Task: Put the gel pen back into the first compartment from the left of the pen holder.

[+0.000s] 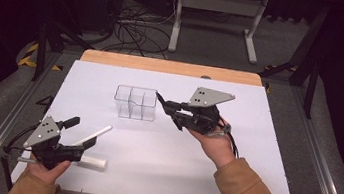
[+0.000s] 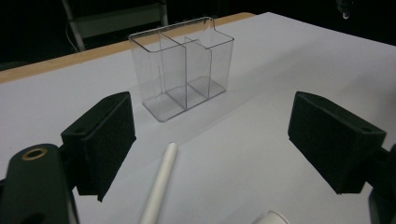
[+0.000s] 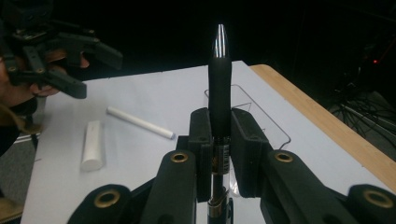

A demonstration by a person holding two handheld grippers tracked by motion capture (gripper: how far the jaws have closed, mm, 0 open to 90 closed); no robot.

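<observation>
Pens are what we are sorting here, into the clear organizer (image 1: 135,103) that stands upright on the white bench (image 1: 231,165), a little beyond its middle. Our right gripper (image 1: 165,110) has its jaws clamped on a black pen (image 3: 219,88) with a silver tip; in the right gripper view the pen stands between the pads, tip pointing away from us, with the organizer's rim just behind it. In the high view that gripper sits right beside the organizer's right wall, the pen slanting toward it. We judge it is held near its rear end so that the long front part can go in through the open top while the jaws stay clear of the walls.

Our left gripper (image 1: 82,133) waits low at the near left part of the bench with its jaws wide apart and nothing between them. A thin white pen (image 2: 161,183) lies flat on the bench between the two pads and points toward the organizer. We take it that the jaws are spread to straddle it for the next pickup. A thicker white cylinder (image 3: 92,144) lies near it, closer to our edge; what it is exactly we cannot tell. The organizer's compartments look empty from the left gripper view.
</observation>
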